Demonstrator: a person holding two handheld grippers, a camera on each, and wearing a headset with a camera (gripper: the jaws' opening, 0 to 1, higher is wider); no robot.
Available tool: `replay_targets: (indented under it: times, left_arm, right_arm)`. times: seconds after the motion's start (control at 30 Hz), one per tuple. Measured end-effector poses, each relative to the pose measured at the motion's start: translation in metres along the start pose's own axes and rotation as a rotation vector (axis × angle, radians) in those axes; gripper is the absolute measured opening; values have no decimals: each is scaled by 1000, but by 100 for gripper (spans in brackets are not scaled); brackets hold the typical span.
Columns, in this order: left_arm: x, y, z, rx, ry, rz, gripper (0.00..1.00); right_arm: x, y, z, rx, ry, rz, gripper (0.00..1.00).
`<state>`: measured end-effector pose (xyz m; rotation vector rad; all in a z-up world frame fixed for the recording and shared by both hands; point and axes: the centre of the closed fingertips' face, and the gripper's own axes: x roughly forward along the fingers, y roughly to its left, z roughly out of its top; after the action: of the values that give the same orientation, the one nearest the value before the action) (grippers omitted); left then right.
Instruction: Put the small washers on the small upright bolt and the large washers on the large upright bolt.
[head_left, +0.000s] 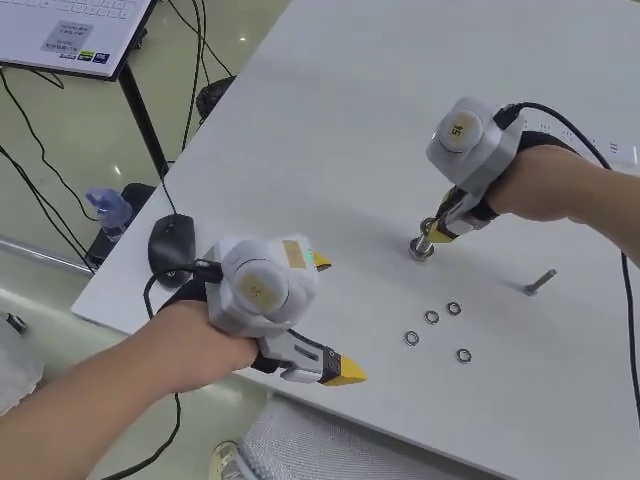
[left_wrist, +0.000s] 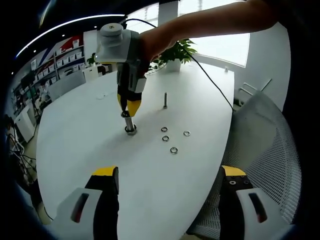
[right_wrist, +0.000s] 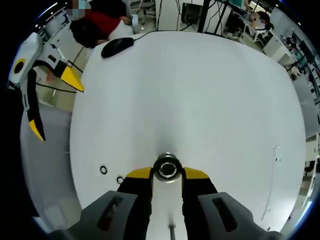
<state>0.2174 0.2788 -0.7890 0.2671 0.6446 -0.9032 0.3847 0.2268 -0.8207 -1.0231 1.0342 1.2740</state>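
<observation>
Washers (head_left: 431, 317), 4 of them, lie loose in a small group on the worktop (head_left: 330, 120) close to its near edge in the head view, and none touches another. The large bolt (head_left: 421, 247) stands upright just beyond them, further from that edge. The small bolt (head_left: 538, 284) stands more toward the right edge, well apart from the large one. Your right gripper (head_left: 437, 232) points down with its tips at the top of the large bolt. Your left gripper (head_left: 333, 320) is at the near edge, its jaws spread wide and holding nothing.

In the left gripper view your own jaws rise wide apart. Ahead, the right gripper hangs over the large bolt, with the 4 washers beside it and the small bolt behind.

In the right gripper view your jaws stand close on both sides of a round metal ring at the bolt's top. You cannot tell if they pinch it. 2 washers lie at the left, and a mouse (right_wrist: 117, 46) rests near the far edge.
</observation>
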Motion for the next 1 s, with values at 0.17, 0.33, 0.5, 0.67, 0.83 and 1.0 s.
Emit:
replay_targets:
  times: [0.17,0.33,0.5,0.67,0.83,1.0]
  left_arm:
    - [1,0,1,0,2,-4,82]
    - [2,-2,2,12,6,-11,82]
    - [3,-3,2,22,9,-19,82]
    - [5,-2,2,15,6,-21,82]
    - [6,-2,0,14,11,-25,82]
    - [6,-1,0,13,8,-24,82]
  right_arm:
    - [5,1,-2,-4,9,8,22]
    - [14,0,-4,-15,23,7,22]
    - [22,-2,-8,-16,31,12,22]
    - [32,-2,-11,-11,37,22,22]
    - [39,-4,-12,-8,42,28,22]
    - [43,-5,-13,-8,48,30,22]
